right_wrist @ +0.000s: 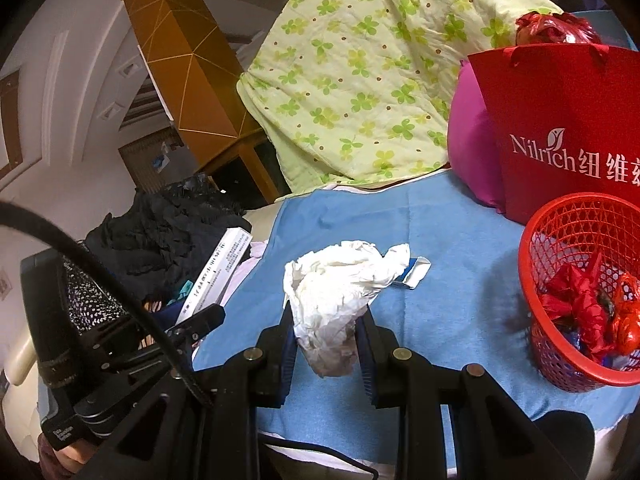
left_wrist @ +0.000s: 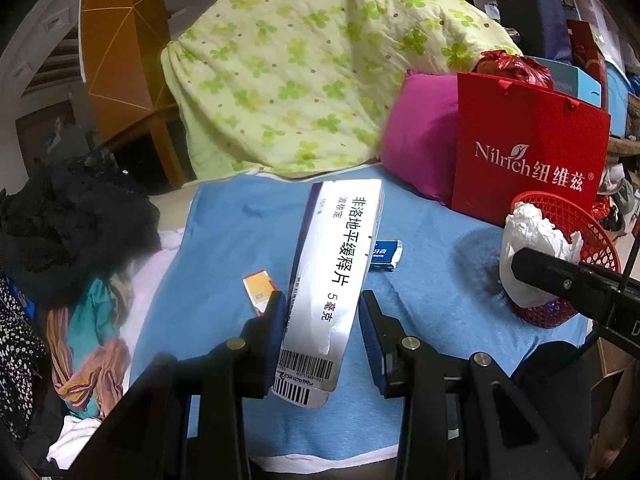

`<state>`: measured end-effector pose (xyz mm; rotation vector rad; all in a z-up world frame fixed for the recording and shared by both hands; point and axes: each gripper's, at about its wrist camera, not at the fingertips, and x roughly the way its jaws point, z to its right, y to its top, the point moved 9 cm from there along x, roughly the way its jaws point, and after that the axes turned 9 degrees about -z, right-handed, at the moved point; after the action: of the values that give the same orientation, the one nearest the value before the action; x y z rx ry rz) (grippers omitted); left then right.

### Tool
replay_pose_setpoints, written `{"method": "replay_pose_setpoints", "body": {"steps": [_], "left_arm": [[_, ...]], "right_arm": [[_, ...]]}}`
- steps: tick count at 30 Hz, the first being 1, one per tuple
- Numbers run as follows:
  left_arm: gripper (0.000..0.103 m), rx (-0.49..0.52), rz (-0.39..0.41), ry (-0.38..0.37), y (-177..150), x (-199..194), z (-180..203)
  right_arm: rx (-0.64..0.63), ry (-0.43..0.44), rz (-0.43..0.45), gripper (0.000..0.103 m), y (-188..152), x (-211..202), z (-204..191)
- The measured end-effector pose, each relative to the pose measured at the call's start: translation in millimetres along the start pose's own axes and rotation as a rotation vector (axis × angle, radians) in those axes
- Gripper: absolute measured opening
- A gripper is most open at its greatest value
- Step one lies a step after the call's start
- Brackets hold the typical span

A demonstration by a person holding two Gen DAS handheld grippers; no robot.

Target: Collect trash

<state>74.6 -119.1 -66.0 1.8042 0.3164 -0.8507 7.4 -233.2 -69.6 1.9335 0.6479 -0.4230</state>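
Note:
My left gripper (left_wrist: 323, 304) is shut on a long white medicine box (left_wrist: 332, 272) with black print and a barcode, held tilted above the blue cloth (left_wrist: 240, 240). My right gripper (right_wrist: 327, 320) is shut on a crumpled white tissue (right_wrist: 332, 288). A red mesh basket (right_wrist: 528, 248) stands to the right on the cloth with red wrappers inside. In the left wrist view the tissue (left_wrist: 532, 248) hangs just in front of the basket (left_wrist: 600, 232). A small blue packet (left_wrist: 386, 254) and an orange packet (left_wrist: 260, 288) lie on the cloth.
A red Nilrich paper bag (left_wrist: 528, 152) and a magenta cushion (left_wrist: 420, 140) stand behind the basket. A green-flowered quilt (left_wrist: 300, 60) is heaped at the back. Dark and patterned clothes (left_wrist: 72, 220) pile up at the left edge.

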Motion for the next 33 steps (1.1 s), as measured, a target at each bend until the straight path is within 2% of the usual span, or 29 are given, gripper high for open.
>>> {"method": "replay_pose_setpoints", "body": {"steps": [33], "left_arm": [[0.039,0.077,-0.010,-0.035,5.8,0.0,36.6]], "right_arm": [[0.069,-0.002,0.044,0.029,0.3,-29.5,27.0]]}}
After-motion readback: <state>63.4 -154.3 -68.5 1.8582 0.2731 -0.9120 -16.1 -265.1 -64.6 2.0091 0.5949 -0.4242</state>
